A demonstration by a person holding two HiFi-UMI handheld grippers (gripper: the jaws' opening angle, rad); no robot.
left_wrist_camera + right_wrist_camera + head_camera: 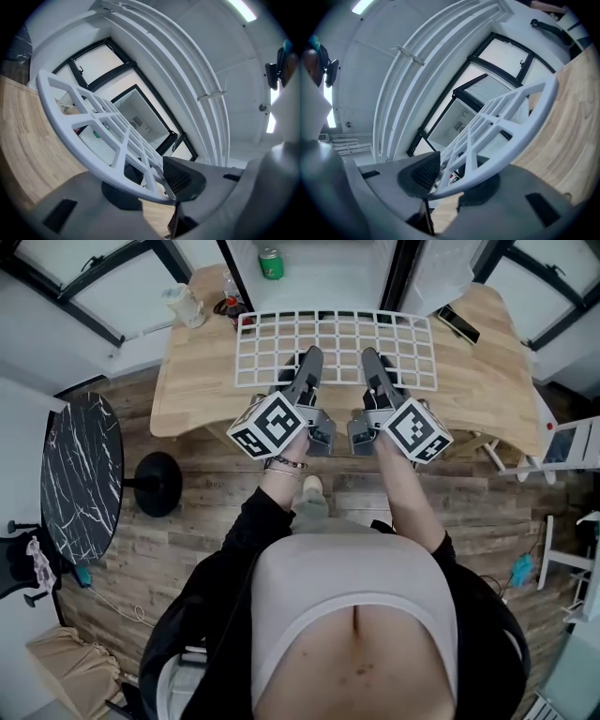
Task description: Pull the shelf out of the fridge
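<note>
My left hand-held gripper (pixel 308 360) and right hand-held gripper (pixel 373 360) each clamp the near rim of the white grid shelf (pixel 337 338). Jaws are part closed, with the rim pinched between the pads top and bottom. The two grips sit either side of centre so the shelf doesn't tip or twist. It juts straight ahead of both grippers, level, over the wooden counter (pixel 192 399); can't tell if it touches. The open fridge (pixel 328 277) is beyond the shelf's far edge, with a green can (pixel 271 262) inside. The shelf looks clear of the fridge, so I judge the pull is about done.
</note>
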